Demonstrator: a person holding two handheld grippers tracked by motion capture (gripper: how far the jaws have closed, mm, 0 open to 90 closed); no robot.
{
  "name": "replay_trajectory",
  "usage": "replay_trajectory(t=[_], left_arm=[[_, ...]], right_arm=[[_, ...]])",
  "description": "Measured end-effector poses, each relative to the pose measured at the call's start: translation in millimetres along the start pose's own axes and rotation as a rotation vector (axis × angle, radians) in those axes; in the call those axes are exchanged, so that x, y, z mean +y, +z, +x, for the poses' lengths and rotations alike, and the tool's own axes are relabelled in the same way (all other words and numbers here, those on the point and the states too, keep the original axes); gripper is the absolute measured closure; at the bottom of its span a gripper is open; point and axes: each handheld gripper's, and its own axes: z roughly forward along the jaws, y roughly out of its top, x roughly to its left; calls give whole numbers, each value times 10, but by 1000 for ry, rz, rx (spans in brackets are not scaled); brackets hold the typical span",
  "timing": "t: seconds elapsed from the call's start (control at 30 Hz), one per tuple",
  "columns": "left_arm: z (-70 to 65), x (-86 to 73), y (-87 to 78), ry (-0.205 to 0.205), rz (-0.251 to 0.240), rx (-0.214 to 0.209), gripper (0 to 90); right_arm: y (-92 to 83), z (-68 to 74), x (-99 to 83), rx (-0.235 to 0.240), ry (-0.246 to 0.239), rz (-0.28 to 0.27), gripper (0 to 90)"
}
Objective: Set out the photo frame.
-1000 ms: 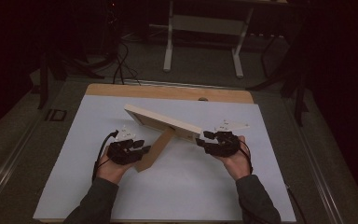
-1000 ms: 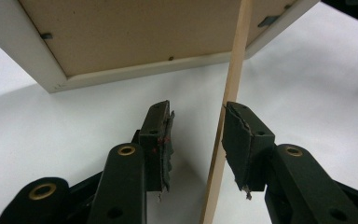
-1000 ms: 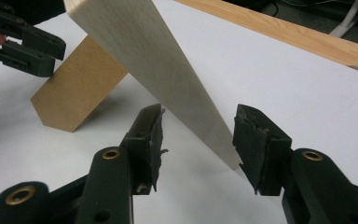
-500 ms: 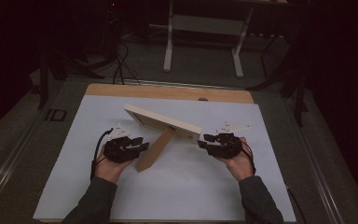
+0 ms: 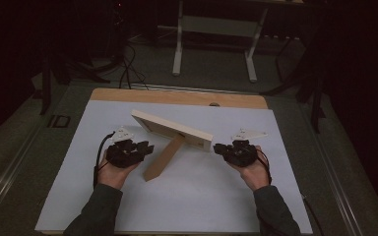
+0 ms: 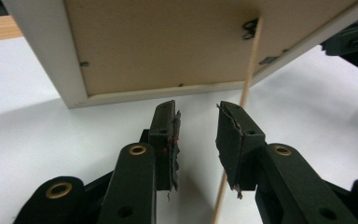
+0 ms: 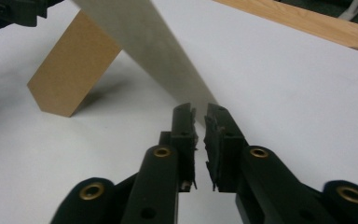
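Your left hand (image 5: 112, 169) lies low on the white tabletop (image 5: 202, 196), palm up under the left gripper (image 5: 145, 147), forearm coming in from the bottom edge and angled slightly inward. The left gripper points right, toward the back of the picture frame (image 5: 170, 129). Its fingers (image 6: 168, 140) have just been closing but stand apart with a clear gap; in the left gripper view the thin edge of the frame's stand (image 6: 244, 93) runs through that gap just beside the right-hand finger, and you cannot tell whether that finger touches it.

The picture frame stands tilted near the middle of the tabletop, propped on its brown stand (image 5: 163, 158), which reaches toward you.

Your right hand (image 5: 253, 169) mirrors the left, cradling the right gripper (image 5: 216, 147) from below, its tip pointing left at the frame's right-hand lower corner. Its fingers (image 7: 184, 135) have just been closing and now sit nearly together, a narrow slit between them, the frame's pale edge (image 7: 158, 46) just beyond their tips; nothing is caught between them.
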Motion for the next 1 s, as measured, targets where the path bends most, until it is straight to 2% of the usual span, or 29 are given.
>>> replay_trajectory(t=[0.13,0.3,0.67,0.8,1.0], left_arm=[[35,29,14,-11,1,27,713],[68,69,28,-45,-26,35,771],[70,183,94,-42,-26,73,899],[70,219,107,-41,-39,75,900],[68,283,138,-42,-51,82,900]], right_arm=[[2,-25,-2,-18,12,-2,889],[20,-60,26,-49,44,-13,898],[124,-67,85,-62,73,-22,899],[152,-75,116,-52,98,-40,899],[181,-63,174,-60,105,-45,899]])
